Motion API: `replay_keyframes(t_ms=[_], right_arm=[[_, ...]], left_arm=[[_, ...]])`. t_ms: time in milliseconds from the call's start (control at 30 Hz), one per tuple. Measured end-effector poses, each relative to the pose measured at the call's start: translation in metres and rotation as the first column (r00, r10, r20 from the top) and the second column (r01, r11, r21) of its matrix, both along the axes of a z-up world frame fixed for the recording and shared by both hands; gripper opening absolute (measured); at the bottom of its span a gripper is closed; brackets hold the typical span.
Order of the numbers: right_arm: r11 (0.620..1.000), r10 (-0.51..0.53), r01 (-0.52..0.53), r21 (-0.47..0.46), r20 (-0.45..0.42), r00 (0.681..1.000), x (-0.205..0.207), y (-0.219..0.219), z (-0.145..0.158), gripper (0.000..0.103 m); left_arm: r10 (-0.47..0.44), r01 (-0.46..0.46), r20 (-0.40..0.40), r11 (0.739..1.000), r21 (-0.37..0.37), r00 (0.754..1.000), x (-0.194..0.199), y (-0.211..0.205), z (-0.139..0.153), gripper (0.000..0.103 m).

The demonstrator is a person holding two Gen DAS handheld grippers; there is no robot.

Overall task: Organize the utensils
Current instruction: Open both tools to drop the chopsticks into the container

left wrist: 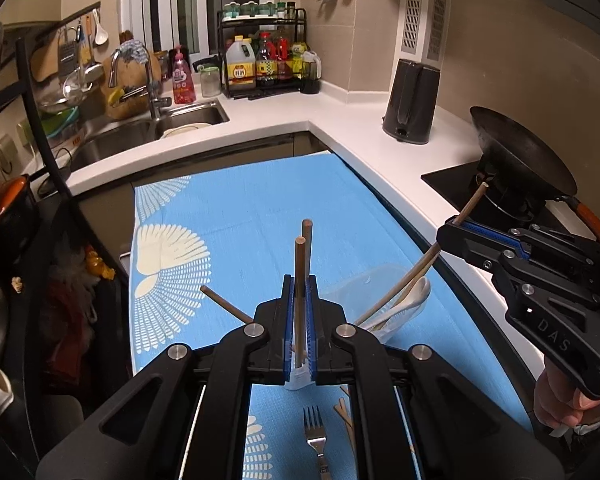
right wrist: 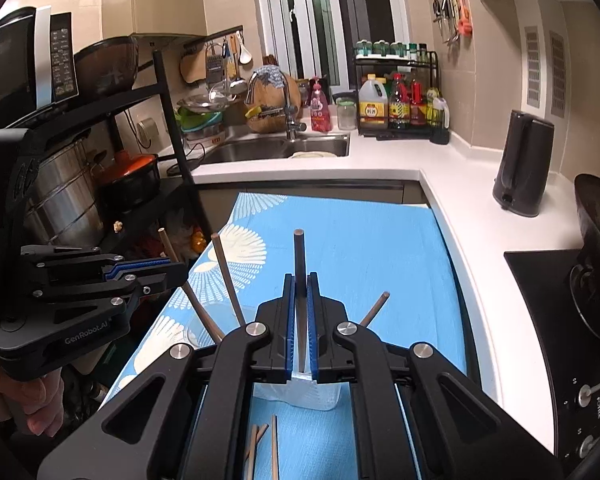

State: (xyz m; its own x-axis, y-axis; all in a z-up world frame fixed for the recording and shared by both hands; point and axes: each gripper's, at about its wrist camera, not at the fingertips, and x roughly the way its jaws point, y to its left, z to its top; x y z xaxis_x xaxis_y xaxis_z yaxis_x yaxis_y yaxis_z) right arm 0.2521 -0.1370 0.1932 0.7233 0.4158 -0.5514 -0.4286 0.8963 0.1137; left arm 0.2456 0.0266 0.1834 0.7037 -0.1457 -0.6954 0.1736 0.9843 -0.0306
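Observation:
My left gripper (left wrist: pixel 299 280) is shut on a wooden chopstick (left wrist: pixel 299 264) that points up and away; a second chopstick (left wrist: pixel 307 240) stands close behind it and a third (left wrist: pixel 224 305) juts left. My right gripper (right wrist: pixel 300 280) is shut on a dark chopstick (right wrist: pixel 299 256). In the left wrist view the right gripper (left wrist: pixel 456 226) holds its chopstick (left wrist: pixel 420 268) slanting down into a clear plastic cup (left wrist: pixel 364 284) that also holds a white spoon (left wrist: pixel 412 296). A fork (left wrist: pixel 315 432) and loose chopsticks (left wrist: pixel 346 412) lie on the blue mat (left wrist: pixel 240 216). The left gripper also shows in the right wrist view (right wrist: pixel 176 270), beside a clear cup (right wrist: pixel 198 326).
White counter (left wrist: pixel 332 120) wraps the back and right. A black kettle (left wrist: pixel 412 100), a wok (left wrist: pixel 520 152) on the hob, a sink (left wrist: pixel 140 132) with tap, and a bottle rack (left wrist: pixel 268 56) stand around. A shelf with pots (right wrist: pixel 100 184) is at the left.

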Motion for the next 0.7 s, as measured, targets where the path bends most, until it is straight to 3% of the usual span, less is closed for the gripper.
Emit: replay_keyframes(t_ms=[67,100,133,200,433,700], right_arm=[[1.0,0.001,-0.002,-0.021,-0.018,1.0,0.002,0.003,-0.004,0.011],[1.0,-0.004,0.004,-0.03,-0.024,1.0,0.003,0.004,-0.005,0.018],[0.999,-0.009,0.008,-0.034,-0.029,1.0,0.003,0.005,-0.005,0.022],[0.999,-0.021,0.019,-0.046,-0.03,0.999,-0.001,0.004,-0.005,0.026],[0.99,-0.078,0.08,-0.112,0.02,0.997,-0.019,0.004,0.015,0.033],[0.981,-0.135,0.157,-0.114,0.18,0.974,-0.07,-0.013,0.055,0.033]], left_arm=[[0.009,-0.009,-0.007,1.0,0.008,1.0,0.001,0.0,-0.003,0.008],[0.015,-0.015,-0.005,1.0,0.004,1.0,0.001,0.001,-0.003,0.015],[0.019,-0.019,0.001,1.0,-0.004,1.0,0.001,0.001,-0.002,0.027],[0.029,-0.029,0.028,1.0,-0.01,0.999,-0.004,0.003,0.003,0.041],[0.059,-0.061,0.139,0.998,0.004,0.988,-0.027,0.003,0.028,0.049],[0.12,-0.109,0.265,0.992,-0.056,0.957,-0.081,0.01,0.051,0.05]])
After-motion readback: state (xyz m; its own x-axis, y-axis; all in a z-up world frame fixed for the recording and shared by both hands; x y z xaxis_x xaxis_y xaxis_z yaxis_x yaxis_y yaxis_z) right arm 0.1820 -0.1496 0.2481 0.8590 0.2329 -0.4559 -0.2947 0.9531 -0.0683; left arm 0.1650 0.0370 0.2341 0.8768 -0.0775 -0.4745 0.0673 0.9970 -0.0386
